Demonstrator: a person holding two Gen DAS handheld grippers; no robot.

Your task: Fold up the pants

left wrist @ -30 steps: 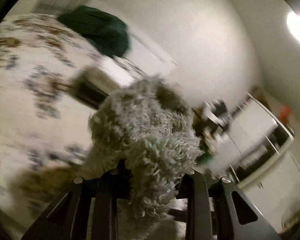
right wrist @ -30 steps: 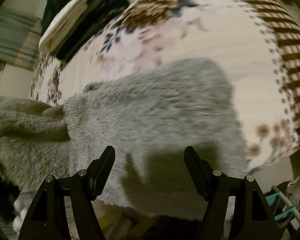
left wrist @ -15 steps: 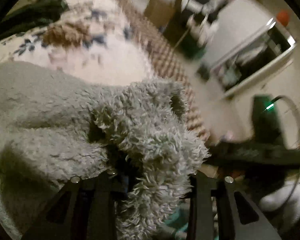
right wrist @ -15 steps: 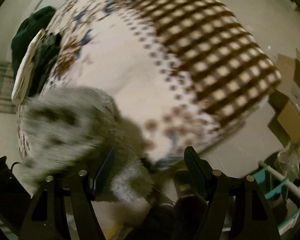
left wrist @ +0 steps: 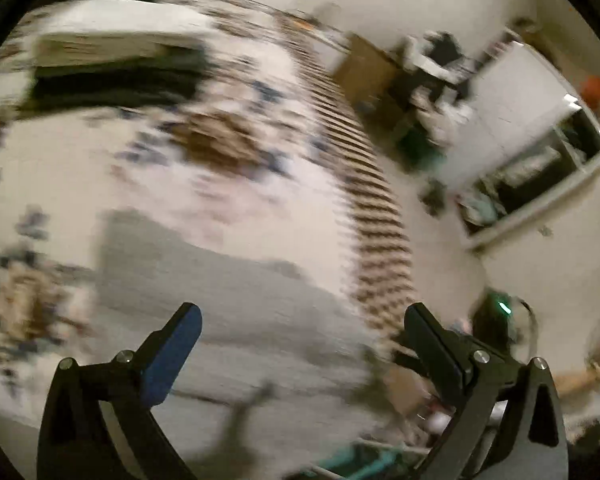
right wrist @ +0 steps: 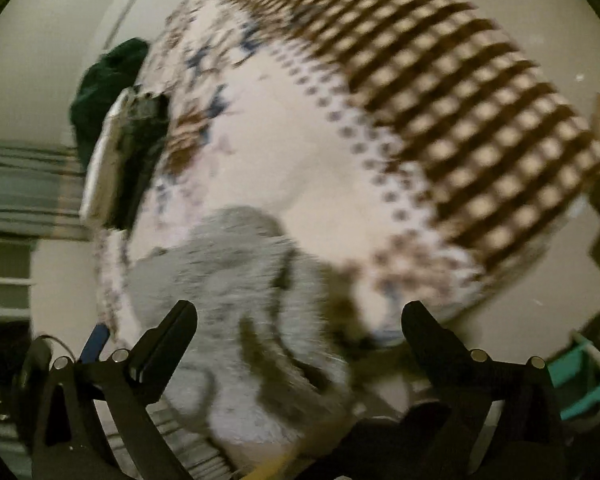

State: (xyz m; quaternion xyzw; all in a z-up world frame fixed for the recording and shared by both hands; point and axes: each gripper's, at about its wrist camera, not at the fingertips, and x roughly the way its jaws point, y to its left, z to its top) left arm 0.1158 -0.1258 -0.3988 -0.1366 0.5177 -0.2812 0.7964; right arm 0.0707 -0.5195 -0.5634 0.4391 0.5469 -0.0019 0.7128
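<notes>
Fluffy grey fleece pants [left wrist: 236, 304] on patterned bed [left wrist: 260, 184]: soft, light, floppy; pinch waistband corners. Left tool [left wrist: 300, 332], right tool [right wrist: 300, 324] agape, empty.

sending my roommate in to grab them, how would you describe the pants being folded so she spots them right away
Look at the bed with the floral cover and go to its near edge. The grey fuzzy pants lie there in a folded heap. The stack of folded clothes further up the bed is dark and cream, flat and smooth; only the pants are pale grey and shaggy.
</notes>
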